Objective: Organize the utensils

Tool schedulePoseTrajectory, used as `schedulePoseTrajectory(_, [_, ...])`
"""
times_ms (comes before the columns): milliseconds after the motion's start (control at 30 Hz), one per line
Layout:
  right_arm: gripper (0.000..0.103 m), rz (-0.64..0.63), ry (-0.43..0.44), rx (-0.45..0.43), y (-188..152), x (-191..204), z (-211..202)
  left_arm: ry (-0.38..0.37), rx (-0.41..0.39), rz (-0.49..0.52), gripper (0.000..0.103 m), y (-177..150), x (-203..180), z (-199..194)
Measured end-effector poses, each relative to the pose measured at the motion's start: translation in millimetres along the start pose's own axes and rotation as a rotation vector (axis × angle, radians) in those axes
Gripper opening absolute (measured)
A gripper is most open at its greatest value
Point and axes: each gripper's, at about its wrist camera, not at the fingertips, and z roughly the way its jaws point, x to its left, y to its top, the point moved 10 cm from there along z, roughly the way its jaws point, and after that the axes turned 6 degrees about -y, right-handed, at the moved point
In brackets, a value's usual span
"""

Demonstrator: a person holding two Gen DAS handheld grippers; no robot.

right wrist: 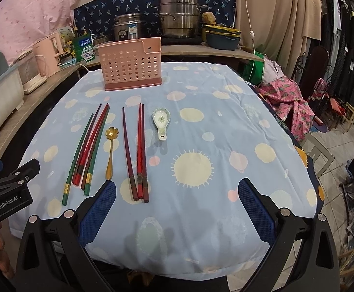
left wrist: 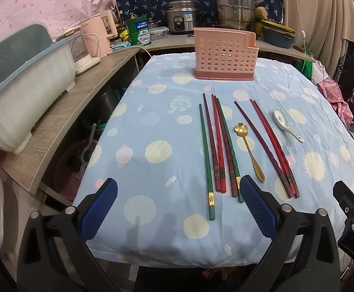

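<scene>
Risk, judged: the slim lacquered chopsticks lie packed side by side on soft cloth, so a pinch could roll one or lift two together.

Left gripper (left wrist: 178, 209): blue pads spread wide, holding nothing, over the near edge of the dotted blue tablecloth (left wrist: 152, 121), just short of the green-and-red chopstick bundle (left wrist: 219, 146) (contact with the rightmost stick's end unclear).

Right gripper (right wrist: 177, 209): likewise spread, empty.

Farther: gold flower-bowl spoon (left wrist: 248, 150), dark red chopsticks (right wrist: 138, 155), white ceramic soup spoon (right wrist: 162, 121). Far: empty pink perforated plastic holder (left wrist: 223, 53).
</scene>
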Motion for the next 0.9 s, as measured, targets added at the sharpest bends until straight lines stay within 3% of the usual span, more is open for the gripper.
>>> schedulePoseTrajectory(900, [0.096,0.011,0.002,0.001,-3.9,1.0,-2.5,0.000,0.009,-0.008,0.096,-2.9,5.5,1.5])
